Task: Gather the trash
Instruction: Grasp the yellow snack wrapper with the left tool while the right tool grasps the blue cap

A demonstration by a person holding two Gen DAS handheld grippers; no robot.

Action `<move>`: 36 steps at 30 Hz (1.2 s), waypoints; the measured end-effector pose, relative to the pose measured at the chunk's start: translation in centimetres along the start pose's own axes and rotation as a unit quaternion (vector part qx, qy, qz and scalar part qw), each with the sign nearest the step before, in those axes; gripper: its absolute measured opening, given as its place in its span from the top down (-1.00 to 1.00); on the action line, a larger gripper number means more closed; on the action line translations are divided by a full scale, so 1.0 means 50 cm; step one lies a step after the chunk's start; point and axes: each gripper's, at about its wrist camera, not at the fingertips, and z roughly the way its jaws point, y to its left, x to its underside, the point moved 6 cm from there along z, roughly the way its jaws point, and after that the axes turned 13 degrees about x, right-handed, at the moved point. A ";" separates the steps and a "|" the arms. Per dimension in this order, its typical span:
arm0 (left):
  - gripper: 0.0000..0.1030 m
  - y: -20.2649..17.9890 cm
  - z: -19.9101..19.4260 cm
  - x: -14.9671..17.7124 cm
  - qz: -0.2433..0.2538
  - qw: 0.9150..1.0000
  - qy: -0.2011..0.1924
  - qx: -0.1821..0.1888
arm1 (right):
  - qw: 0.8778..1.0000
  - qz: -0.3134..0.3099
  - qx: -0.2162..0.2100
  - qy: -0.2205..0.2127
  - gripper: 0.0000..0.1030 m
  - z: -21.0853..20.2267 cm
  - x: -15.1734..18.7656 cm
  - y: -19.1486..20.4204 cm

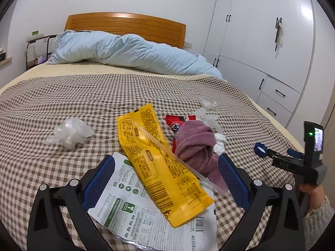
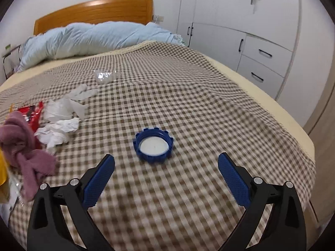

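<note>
Both tongs are spread wide and hold nothing. Left tongs point(image 1: 166, 167) hover over a long yellow plastic wrapper point(image 1: 161, 165) lying across a white printed pouch point(image 1: 146, 221) on the checked bedspread point(image 1: 62, 96). Right tongs point(image 2: 166, 167) face a blue ridged bottle cap point(image 2: 154, 148), not touching it.

Ahead of the fingers lies a bed point(image 1: 62, 96) with a brown checked cover and a rumpled light blue duvet point(image 1: 129, 52) against a wooden headboard point(image 1: 125, 24); to the right stands a white wardrobe point(image 1: 261, 41) with black handles; walls are white
</note>
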 end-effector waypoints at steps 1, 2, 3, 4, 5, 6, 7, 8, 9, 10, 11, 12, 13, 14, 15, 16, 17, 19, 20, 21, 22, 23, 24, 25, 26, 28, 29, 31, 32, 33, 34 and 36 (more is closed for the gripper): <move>-0.85 0.002 0.003 0.000 -0.002 1.000 0.002 -0.001 | 1.000 -0.001 -0.007 0.011 -0.84 0.016 -0.001 0.008; -0.85 0.006 0.004 0.001 -0.005 1.000 0.004 -0.004 | 1.000 0.000 -0.011 0.020 -0.84 0.029 -0.003 0.012; -0.85 0.011 0.005 0.001 -0.008 1.000 0.006 -0.006 | 0.999 0.002 -0.021 0.035 -0.84 0.049 -0.005 0.017; -0.85 0.014 0.006 0.002 -0.010 1.000 0.006 -0.007 | 0.999 0.004 -0.027 0.041 -0.84 0.058 -0.007 0.021; -0.85 0.018 0.008 0.002 -0.014 1.000 0.008 -0.008 | 0.998 0.009 -0.033 0.048 -0.84 0.069 -0.010 0.023; -0.85 0.020 0.010 0.003 -0.017 1.000 0.010 -0.008 | 0.998 0.011 -0.037 0.057 -0.76 0.079 -0.010 0.029; -0.85 0.023 0.012 0.005 -0.021 1.000 0.013 -0.008 | 0.997 0.007 -0.043 0.071 -0.37 0.089 -0.006 0.038; -0.85 0.026 0.015 0.007 -0.023 1.000 0.017 -0.008 | 0.995 0.004 -0.052 0.091 -0.36 0.104 0.001 0.044; -0.85 0.028 0.018 0.009 -0.025 0.999 0.020 -0.010 | 0.995 0.011 -0.054 0.087 -0.03 0.101 -0.001 0.040; -0.85 0.031 0.023 0.011 -0.028 0.999 0.025 -0.010 | 0.995 0.020 -0.053 0.083 0.01 0.096 -0.001 0.032; -0.85 0.033 0.024 0.013 -0.031 0.999 0.028 -0.009 | 0.995 0.024 -0.059 0.080 0.01 0.095 -0.002 0.030; -0.85 0.034 0.026 0.015 -0.034 0.999 0.031 -0.008 | 0.994 0.033 -0.071 0.076 0.01 0.090 -0.001 0.023; -0.85 0.034 0.026 0.015 -0.035 0.999 0.032 -0.009 | 0.994 0.043 -0.074 0.066 0.01 0.081 -0.003 0.015; -0.85 0.035 0.025 0.015 -0.035 0.999 0.033 -0.011 | 0.995 0.050 -0.072 0.055 0.01 0.071 -0.006 0.008; -0.85 0.035 0.025 0.015 -0.035 0.999 0.033 -0.012 | 0.996 0.053 -0.069 0.037 0.01 0.054 -0.010 0.001; -0.85 0.033 0.026 0.014 -0.033 0.999 0.033 -0.013 | 0.997 0.050 -0.063 0.024 0.01 0.040 -0.013 -0.002; -0.85 0.032 0.027 0.013 -0.032 0.999 0.033 -0.015 | 0.998 0.044 -0.052 0.007 0.01 0.021 -0.015 -0.006; -0.85 0.029 0.031 0.011 -0.027 0.999 0.035 -0.024 | 0.998 0.044 -0.045 -0.011 0.01 -0.007 -0.019 -0.015; -0.85 0.027 0.036 0.011 -0.023 0.999 0.038 -0.029 | 0.998 0.049 -0.046 -0.015 0.01 -0.015 -0.023 -0.023; -0.85 0.023 0.041 0.011 -0.019 0.998 0.042 -0.032 | 0.997 0.058 -0.050 -0.019 0.01 -0.032 -0.026 -0.032; -0.85 0.016 0.048 0.012 -0.010 0.998 0.049 -0.036 | 0.996 0.064 -0.053 -0.022 0.01 -0.044 -0.028 -0.041; -0.85 0.009 0.053 0.014 -0.001 0.998 0.055 -0.042 | 0.996 0.068 -0.055 -0.026 0.01 -0.057 -0.031 -0.041; -0.85 0.002 0.058 0.015 0.010 0.997 0.059 -0.049 | 0.995 0.072 -0.056 -0.033 0.01 -0.075 -0.036 -0.048; -0.85 -0.008 0.066 0.017 0.025 0.996 0.065 -0.060 | 0.995 0.074 -0.056 -0.038 0.01 -0.089 -0.037 -0.056; -0.85 -0.014 0.071 0.018 0.034 0.995 0.069 -0.066 | 0.995 0.075 -0.057 -0.043 0.01 -0.102 -0.039 -0.059; -0.85 -0.021 0.087 0.022 0.052 0.992 0.076 -0.083 | 0.994 0.080 -0.060 -0.053 0.01 -0.129 -0.037 -0.060; -0.85 -0.020 0.094 0.026 0.054 0.991 0.079 -0.092 | 0.993 0.080 -0.061 -0.056 0.01 -0.138 -0.033 -0.061; -0.85 -0.010 0.115 0.039 0.046 0.989 0.099 -0.095 | 0.993 0.078 -0.063 -0.060 0.01 -0.160 -0.017 -0.064; -0.85 -0.001 0.126 0.047 0.035 0.989 0.114 -0.092 | 0.993 0.077 -0.064 -0.060 0.01 -0.165 -0.011 -0.064; -0.84 0.009 0.132 0.052 0.024 0.988 0.122 -0.090 | 0.993 0.076 -0.064 -0.060 0.01 -0.174 0.000 -0.067; -0.79 0.022 0.134 0.058 0.004 0.988 0.127 -0.083 | 0.993 0.074 -0.065 -0.060 0.01 -0.182 0.006 -0.067; -0.51 0.044 0.124 0.057 -0.032 0.990 0.120 -0.068 | 0.993 0.073 -0.067 -0.058 0.01 -0.188 0.017 -0.071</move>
